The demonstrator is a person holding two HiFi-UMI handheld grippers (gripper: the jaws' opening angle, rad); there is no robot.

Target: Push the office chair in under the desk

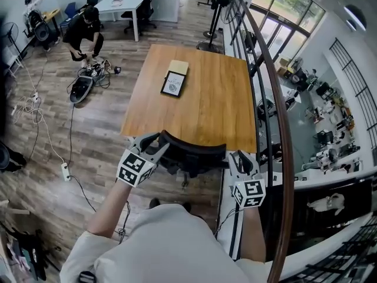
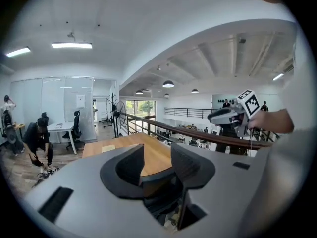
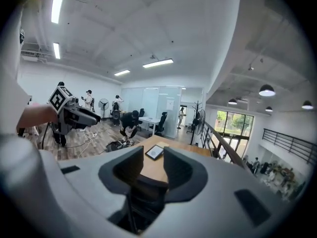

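As the head view shows it, the chair stands at the desk's near edge, seat partly under the top, backrest toward the person. The top rail of the backrest runs crosswise, parallel to that near edge. Left gripper is at the rail's left end, right gripper at its right end. Both are equally near, and the desk lies straight ahead of both. On the desk's far half are a framed tablet and a pale pad, well clear of the chair. A handrail runs along the desk's right side. A crouching person and loose cables are on the floor well left of the desk.

Left gripper view: jaws apart, gripping nothing. The dark rail crosses the gap low down, with desk top beyond it. Whether the pads touch the rail, cannot tell.

Right gripper view: jaws likewise apart. The rail lies in the gap, and the tablet is in line beyond.

Judgement: the push goes straight forward, square to the rail. Uneven pressure could swing the chair toward the handrail side. The desk legs are not visible.
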